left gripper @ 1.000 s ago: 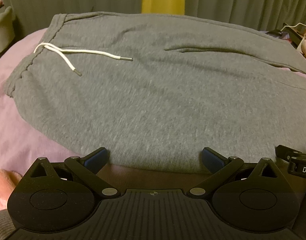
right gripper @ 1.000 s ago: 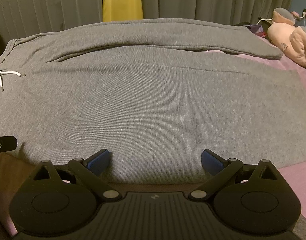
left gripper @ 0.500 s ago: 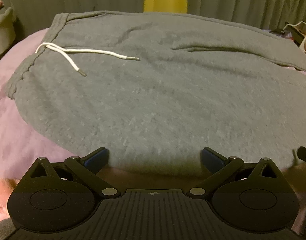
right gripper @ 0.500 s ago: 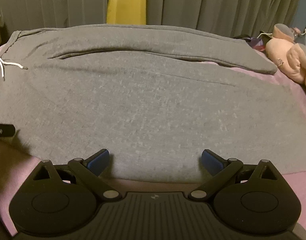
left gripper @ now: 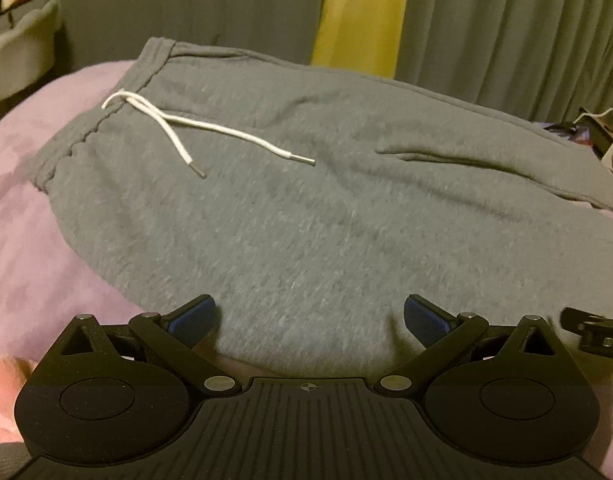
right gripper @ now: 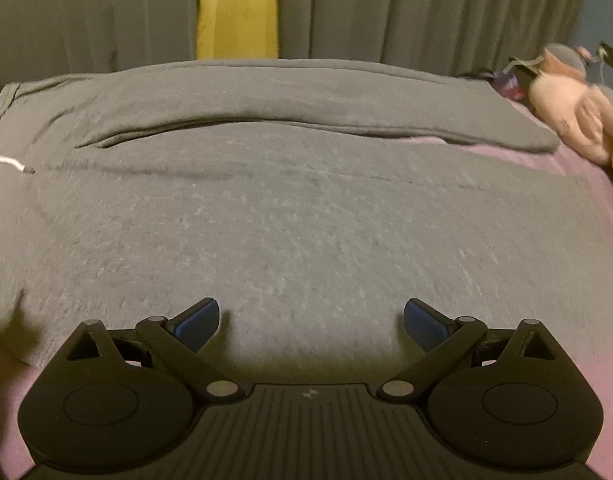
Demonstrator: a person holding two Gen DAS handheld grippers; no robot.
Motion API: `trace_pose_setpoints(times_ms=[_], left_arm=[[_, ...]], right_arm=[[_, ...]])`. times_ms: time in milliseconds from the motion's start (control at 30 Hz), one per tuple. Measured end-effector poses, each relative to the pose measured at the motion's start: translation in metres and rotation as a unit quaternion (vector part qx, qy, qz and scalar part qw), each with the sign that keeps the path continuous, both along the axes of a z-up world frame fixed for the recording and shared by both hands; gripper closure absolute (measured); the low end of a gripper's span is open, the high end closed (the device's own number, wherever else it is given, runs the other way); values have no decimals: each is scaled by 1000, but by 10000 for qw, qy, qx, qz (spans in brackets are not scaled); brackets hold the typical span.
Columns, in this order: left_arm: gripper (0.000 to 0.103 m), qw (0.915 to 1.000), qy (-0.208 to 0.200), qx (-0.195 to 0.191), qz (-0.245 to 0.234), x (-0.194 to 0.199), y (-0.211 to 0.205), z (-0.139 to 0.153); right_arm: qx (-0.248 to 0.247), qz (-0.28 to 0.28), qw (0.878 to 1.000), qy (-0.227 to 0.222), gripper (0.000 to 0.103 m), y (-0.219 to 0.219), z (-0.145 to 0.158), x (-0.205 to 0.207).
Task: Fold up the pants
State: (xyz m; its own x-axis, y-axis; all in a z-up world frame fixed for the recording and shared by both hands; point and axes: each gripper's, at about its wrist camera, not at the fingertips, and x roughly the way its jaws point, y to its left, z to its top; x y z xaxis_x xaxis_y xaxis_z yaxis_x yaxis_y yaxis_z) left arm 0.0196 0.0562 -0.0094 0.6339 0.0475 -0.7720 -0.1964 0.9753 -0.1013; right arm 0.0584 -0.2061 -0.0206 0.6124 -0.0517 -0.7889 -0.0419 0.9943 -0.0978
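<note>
Both grippers have pushed forward since half a second ago, so the near hem of the pants [left gripper: 306,220] now runs between each pair of fingers instead of lying just ahead of them. In the left wrist view the cloth also looks bunched and raised at that edge, where before it lay flatter.

The left gripper [left gripper: 309,316] has its blue-padded fingers [left gripper: 192,320] spread wide, one on each side of a bulge of grey cloth, with nothing pinched. It sits at the waist end: the waistband curves off to the far left and the white drawstring [left gripper: 210,132] lies loose across the fabric beyond it. At the right edge of this view a black part of the other gripper shows.

The right gripper [right gripper: 311,318] is likewise wide apart, its fingers [right gripper: 424,324] resting over the near leg [right gripper: 306,220] further along the pants, gripping nothing. The far leg [right gripper: 306,100] lies alongside, a dark gap separating the two for part of their length.

The pants are spread lengthwise on a pink bed [left gripper: 22,208]. A pink plush toy [right gripper: 578,120] sits near the cuff end, with grey curtains [right gripper: 426,12] behind.
</note>
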Motion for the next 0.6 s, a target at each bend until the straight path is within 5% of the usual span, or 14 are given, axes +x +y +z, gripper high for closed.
trace_pose_setpoints(times_ms=[600], left_arm=[[0, 9992, 53, -377, 86, 3, 18, -10]], right_arm=[[181, -388, 9991, 27, 4, 10, 8, 26]])
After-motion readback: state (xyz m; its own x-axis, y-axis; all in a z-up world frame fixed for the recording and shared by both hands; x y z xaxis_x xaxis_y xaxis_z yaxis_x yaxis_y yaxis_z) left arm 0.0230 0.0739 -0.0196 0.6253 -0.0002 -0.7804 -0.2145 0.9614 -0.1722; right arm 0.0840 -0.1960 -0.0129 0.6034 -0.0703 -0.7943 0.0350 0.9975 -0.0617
